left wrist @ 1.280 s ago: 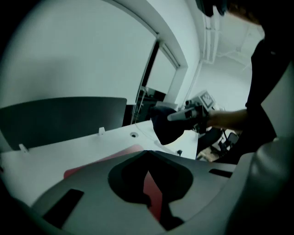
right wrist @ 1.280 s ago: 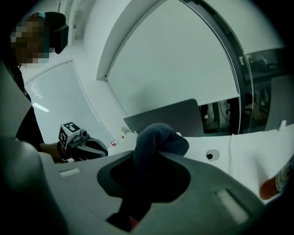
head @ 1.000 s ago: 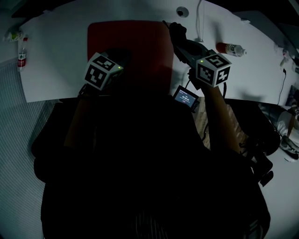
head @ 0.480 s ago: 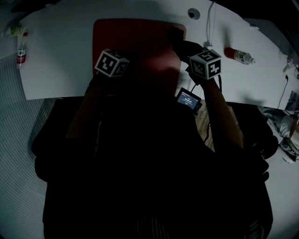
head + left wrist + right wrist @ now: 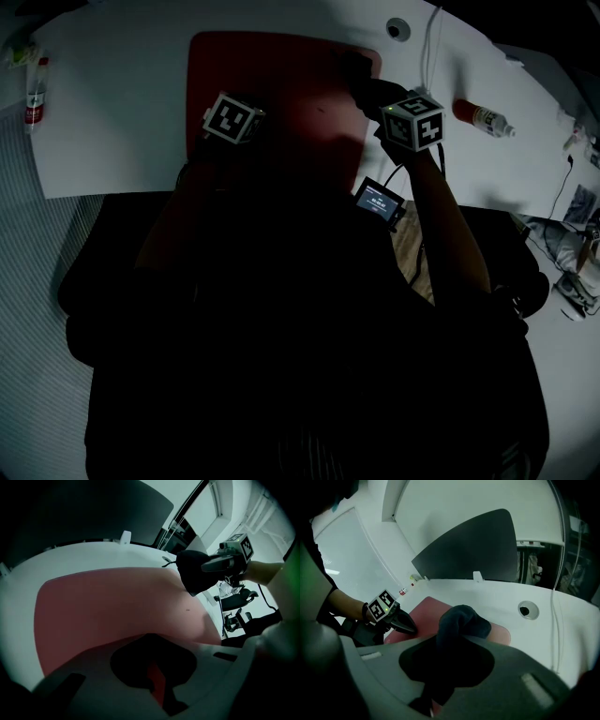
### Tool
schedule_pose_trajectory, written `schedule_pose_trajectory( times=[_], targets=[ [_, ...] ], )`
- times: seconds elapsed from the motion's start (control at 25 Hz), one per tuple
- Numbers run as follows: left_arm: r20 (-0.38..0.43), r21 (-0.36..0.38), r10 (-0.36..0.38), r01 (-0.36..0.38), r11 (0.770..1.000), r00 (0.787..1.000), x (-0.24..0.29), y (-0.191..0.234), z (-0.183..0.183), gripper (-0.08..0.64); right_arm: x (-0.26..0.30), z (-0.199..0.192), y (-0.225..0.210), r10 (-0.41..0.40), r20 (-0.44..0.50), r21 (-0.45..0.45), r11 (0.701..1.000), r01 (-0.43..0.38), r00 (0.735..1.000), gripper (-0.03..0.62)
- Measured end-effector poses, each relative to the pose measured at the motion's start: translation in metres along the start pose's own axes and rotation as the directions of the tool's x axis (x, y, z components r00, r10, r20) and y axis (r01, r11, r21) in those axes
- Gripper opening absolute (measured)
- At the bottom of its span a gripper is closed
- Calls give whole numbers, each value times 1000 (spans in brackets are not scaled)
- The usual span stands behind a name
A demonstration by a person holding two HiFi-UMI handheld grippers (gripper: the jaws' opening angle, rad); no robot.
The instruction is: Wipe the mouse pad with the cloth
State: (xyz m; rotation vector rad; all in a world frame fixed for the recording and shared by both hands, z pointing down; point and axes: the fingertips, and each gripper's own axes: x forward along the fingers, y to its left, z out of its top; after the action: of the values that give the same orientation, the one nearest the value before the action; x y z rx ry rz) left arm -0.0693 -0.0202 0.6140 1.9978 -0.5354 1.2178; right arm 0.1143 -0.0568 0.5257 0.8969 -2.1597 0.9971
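Both claws have moved farther across the mouse pad [image 5: 108,602]; right claw [image 5: 202,567] clamps the bunched cloth [image 5: 190,571] at its far-right corner, left claw [image 5: 411,629] closed, empty, angled down at it.

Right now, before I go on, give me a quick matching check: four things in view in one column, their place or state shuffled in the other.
1. cloth
2. mouse pad
3. left hand-held gripper
4. cable hole

A. red, flat on the white desk
B. clamped in the right hand-held gripper
C. in the desk, beyond the pad's far right corner
D. jaws together, over the pad's left side

Pairs: 1-B, 2-A, 3-D, 4-C
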Motion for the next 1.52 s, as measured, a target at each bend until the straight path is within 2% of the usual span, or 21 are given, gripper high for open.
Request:
schedule_pose_trajectory(
  times=[0.2, 0.32, 0.4, 0.48, 0.56, 0.64, 0.8, 1.04, 1.24, 1.32, 1.4, 1.52],
  targets=[
    [20, 28, 15, -15, 999, 1000, 2, -2, 3, 8, 9, -2, -2, 11, -18, -14, 1000, -11, 1000, 64],
    [32, 51, 19, -21, 998, 999, 3, -1, 3, 8, 11, 3, -11, -18, -33, -58, 998, 16, 999, 66],
    [40, 73, 23, -26, 997, 999, 3, 0, 3, 8, 12, 15, -18, -59, -37, -132, 990, 54, 998, 65],
    [43, 86, 36, -39, 996, 998, 4, 1, 4, 8, 12, 31, -18, -105, -43, -259, 962, 90, 994, 65],
    [48, 85, 35, -39, 996, 998, 5, 1, 6, 8, 18, 39, -15, -122, -60, -369, 925, 92, 991, 64],
    [57, 79, 27, -31, 996, 998, 4, 0, 8, 8, 33, 33, -16, -125, -108, -426, 902, 67, 986, 65],
    [48, 68, 31, -34, 997, 998, 4, -1, 10, 8, 67, -8, -29, -142, -238, -458, 889, 18, 961, 65],
    [26, 50, 21, -22, 999, 999, 2, -2, 6, 8, 73, -18, -31, -120, -198, -397, 917, 32, 973, 64],
    [35, 32, 32, -33, 999, 999, 3, -1, 6, 8, 75, -20, -27, -161, -281, -462, 887, 13, 946, 64],
    [47, 40, 44, -46, 998, 998, 1, -1, 10, 8, 77, -31, -8, -148, -304, -492, 870, -22, 941, 63],
    [35, 39, 51, -52, 998, 998, 1, 0, 8, 8, 82, -51, 26, -107, -326, -536, 839, -90, 939, 63],
    [25, 37, 52, -53, 998, 998, 3, 0, 5, 8, 88, -92, 87, 6, -382, -551, 801, -233, 924, 63]
  ],
)
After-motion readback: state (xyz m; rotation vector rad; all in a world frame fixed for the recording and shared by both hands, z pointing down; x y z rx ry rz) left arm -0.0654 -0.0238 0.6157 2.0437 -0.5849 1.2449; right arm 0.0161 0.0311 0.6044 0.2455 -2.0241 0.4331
